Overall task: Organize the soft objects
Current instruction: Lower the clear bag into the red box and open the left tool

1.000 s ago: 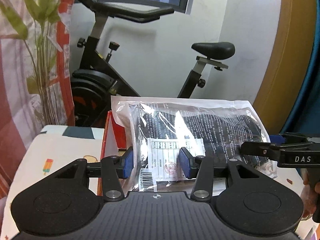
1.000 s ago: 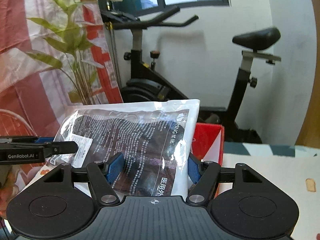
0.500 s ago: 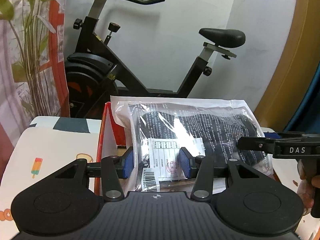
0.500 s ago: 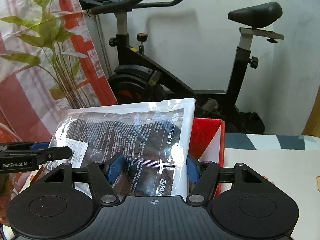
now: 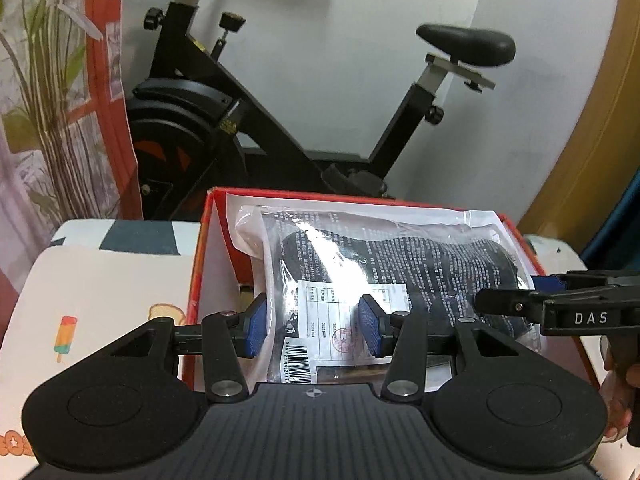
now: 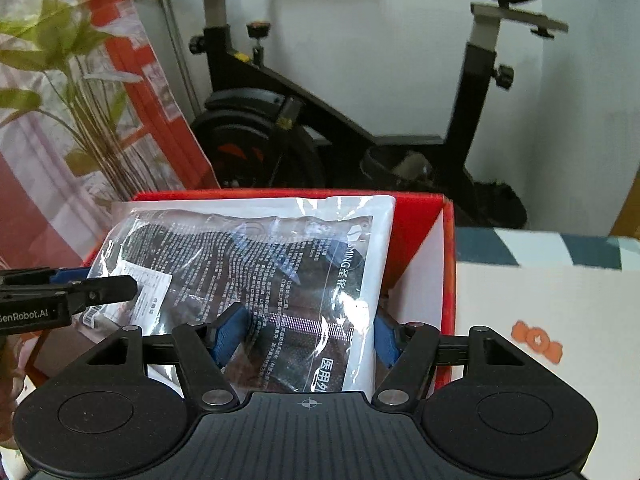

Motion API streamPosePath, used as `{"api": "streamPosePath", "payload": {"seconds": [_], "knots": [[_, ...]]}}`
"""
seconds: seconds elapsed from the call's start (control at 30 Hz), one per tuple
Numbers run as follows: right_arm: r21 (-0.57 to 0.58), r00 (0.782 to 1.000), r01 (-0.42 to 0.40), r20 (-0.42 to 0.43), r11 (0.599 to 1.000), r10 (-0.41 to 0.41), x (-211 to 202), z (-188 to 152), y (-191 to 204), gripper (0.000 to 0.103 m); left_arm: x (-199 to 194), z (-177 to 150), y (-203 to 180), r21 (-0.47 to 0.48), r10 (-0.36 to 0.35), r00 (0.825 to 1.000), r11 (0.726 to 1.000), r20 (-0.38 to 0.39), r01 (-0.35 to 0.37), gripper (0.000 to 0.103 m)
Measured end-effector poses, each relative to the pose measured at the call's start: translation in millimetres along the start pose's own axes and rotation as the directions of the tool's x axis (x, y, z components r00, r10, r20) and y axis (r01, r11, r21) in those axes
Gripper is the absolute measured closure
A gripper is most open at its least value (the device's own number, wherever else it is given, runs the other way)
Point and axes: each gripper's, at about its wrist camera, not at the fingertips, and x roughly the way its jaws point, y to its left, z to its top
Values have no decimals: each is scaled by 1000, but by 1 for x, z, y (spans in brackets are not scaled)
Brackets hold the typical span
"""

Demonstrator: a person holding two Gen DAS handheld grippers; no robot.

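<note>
Now, step in hand: placing; a sealed plastic packet of dark soft goods (image 5: 392, 276) was carried between both tools, over the open red box (image 5: 204, 248).
Left gripper (image 5: 312, 328): clenched on the packet's near-left edge, blue pads (image 5: 252, 330) pinching the plastic by the white label and barcode.
Right gripper (image 6: 308, 334): clamped across the packet's other end, pads pressed into the bulging film on both sides.
Packet's place: held flat but tilted, far edge already inside the box's rim, near edge not yet down; contact with the box floor could not be told.
Box's place: on the cartoon-printed white cover (image 5: 100, 300), in front of the black exercise bike (image 5: 248, 120).
Progress, judged: late in this placement, nothing let go yet.
Next move, judged: called for lowering both ends evenly until the packet lay inside the walls, then loosening both sets of pads together.
Care needed, judged: slippery film and a snug fit at the red walls.
</note>
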Motion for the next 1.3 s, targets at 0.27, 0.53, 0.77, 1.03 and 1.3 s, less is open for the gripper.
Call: {"api": "streamPosePath", "payload": {"seconds": [0.27,0.53,0.77,1.03,1.3], "knots": [[-104,996,62,-54,993,-68,12,0,16,42,19,-4,0,51,29,996,998,-88,-25,54],[-227,975,136,-140,964,-171,31,1,38,38,27,-6,-10,169,99,988,982,-115,-78,54],[-181,971,170,-139,969,-196,29,1,39,38,18,-1,-2,134,83,994,988,-70,-73,53],[-219,954,198,-180,955,-239,37,2,45,38,2,2,-15,133,34,999,991,-14,-32,53],[-305,931,230,-207,924,-300,47,-6,57,34,-2,-3,-12,105,26,1000,994,-3,-26,53]]}}
